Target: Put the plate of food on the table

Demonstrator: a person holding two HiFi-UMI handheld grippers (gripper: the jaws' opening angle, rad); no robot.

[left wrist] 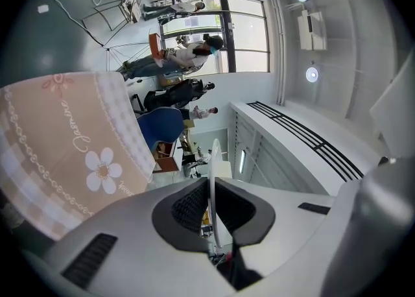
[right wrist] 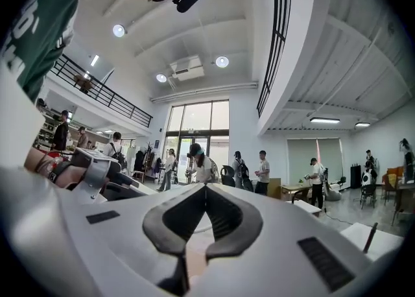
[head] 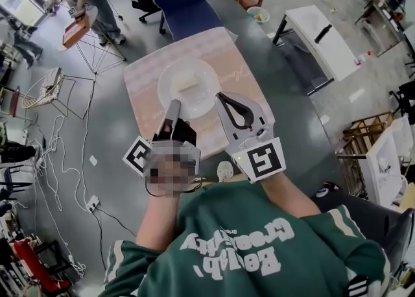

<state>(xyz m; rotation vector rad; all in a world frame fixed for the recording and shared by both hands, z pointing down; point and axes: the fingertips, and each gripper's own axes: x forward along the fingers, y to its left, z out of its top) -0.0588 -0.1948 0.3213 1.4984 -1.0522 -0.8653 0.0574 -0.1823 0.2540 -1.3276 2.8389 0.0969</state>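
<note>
Seemingly, left claw (left wrist: 211, 180) pinching plate (head: 188, 85), edge-on

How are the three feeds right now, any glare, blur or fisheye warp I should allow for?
Head view: even light, sharp, edges bent by the wide angle; the plate stands out weakly on the pale tablecloth. Left gripper view: heavy fisheye, dark corners, bright windows; the plate shows edge-on in the left hand-held gripper. Right gripper view: fisheye, ceiling lamps glare, right hand-held gripper sharp.

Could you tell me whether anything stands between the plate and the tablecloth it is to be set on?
Nothing visible does. The plate, clamped at its rim by the left gripper, is over bare tablecloth.
</note>
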